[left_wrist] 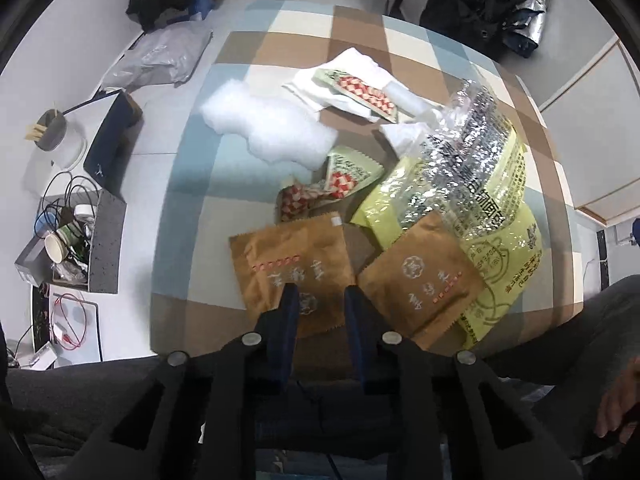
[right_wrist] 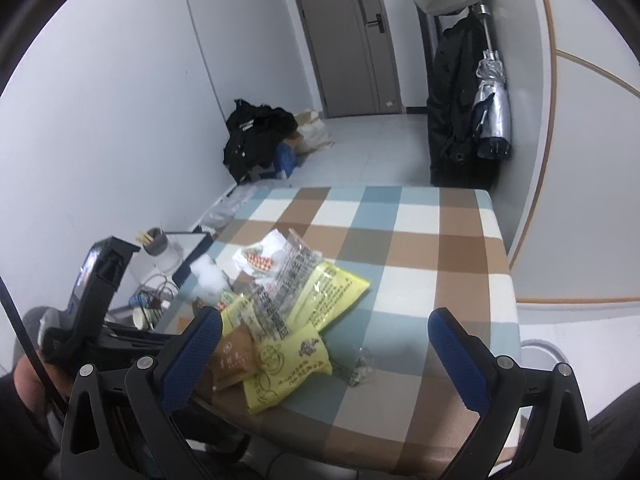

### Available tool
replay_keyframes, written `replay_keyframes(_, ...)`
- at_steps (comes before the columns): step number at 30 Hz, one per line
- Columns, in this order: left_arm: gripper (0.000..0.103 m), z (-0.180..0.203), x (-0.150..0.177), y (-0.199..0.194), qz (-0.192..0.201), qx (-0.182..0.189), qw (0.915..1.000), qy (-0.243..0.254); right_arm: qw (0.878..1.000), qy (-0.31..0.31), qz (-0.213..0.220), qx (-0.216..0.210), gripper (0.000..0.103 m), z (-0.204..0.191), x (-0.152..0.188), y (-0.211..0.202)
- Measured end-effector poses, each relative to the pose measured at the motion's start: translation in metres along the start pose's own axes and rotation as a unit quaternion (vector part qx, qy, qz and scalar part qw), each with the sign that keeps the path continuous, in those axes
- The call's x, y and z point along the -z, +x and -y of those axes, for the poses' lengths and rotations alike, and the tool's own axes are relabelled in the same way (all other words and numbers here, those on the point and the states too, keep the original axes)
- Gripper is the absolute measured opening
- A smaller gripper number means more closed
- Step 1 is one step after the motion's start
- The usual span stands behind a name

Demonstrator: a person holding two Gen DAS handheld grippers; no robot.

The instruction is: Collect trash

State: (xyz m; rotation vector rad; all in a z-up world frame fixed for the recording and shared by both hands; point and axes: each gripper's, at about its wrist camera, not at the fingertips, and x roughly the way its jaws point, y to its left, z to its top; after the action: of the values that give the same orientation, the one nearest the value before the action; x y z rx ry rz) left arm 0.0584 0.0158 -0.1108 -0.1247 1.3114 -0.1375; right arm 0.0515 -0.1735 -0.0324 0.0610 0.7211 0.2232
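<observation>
Left wrist view: grey box holds paper cup, cables.

Wrapper print blurred, brown packet's near edge behind fingers

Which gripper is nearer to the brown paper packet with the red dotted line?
Left. The left gripper has its fingers over the brown paper packet, astride its near edge. The right gripper hovers open, farther off.
</observation>
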Motion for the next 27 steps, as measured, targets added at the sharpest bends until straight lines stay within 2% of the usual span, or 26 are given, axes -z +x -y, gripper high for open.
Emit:
replay_keyframes(1,0.019,0.001,0.0,-0.005,0.008,0.005,0.9999,0.004,1.0,-0.005,-0.002,0.003,0.103,-0.002,0.001,0.001)
replay_keyframes(3,0.019,0.004,0.0,-0.015,0.023,-0.01,0.9996,0.009,1.0,-0.015,-0.003,0.006,0.103,-0.007,0.002,0.003)
replay_keyframes(5,0.025,0.004,-0.001,-0.02,0.036,-0.017,0.999,0.019,1.0,-0.022,-0.003,0.009,0.103,-0.012,0.003,0.004)
replay_keyframes(7,0.054,0.003,-0.002,-0.015,0.03,-0.035,0.9987,0.022,1.0,-0.024,-0.002,0.009,0.103,-0.015,0.003,0.005)
replay_keyframes(8,0.059,0.003,-0.001,-0.013,0.028,-0.037,0.9987,0.021,1.0,-0.024,-0.003,0.009,0.103,-0.017,0.003,0.005)
replay_keyframes(13,0.059,-0.007,-0.003,0.005,0.007,-0.073,0.9972,0.017,1.0,-0.027,0.003,0.008,0.103,-0.019,0.002,0.004)
replay_keyframes(16,0.06,-0.011,-0.005,0.005,0.008,-0.061,0.9981,0.002,1.0,-0.026,0.007,0.006,0.103,-0.017,0.001,0.002)
replay_keyframes(23,0.068,0.0,-0.001,0.009,-0.006,-0.064,0.9977,0.021,1.0,-0.003,0.011,-0.007,0.103,-0.005,-0.002,-0.003)
replay_keyframes(27,0.07,0.006,-0.001,0.01,-0.005,-0.078,0.9963,0.035,1.0,0.008,0.014,-0.019,0.103,-0.002,-0.004,-0.007)
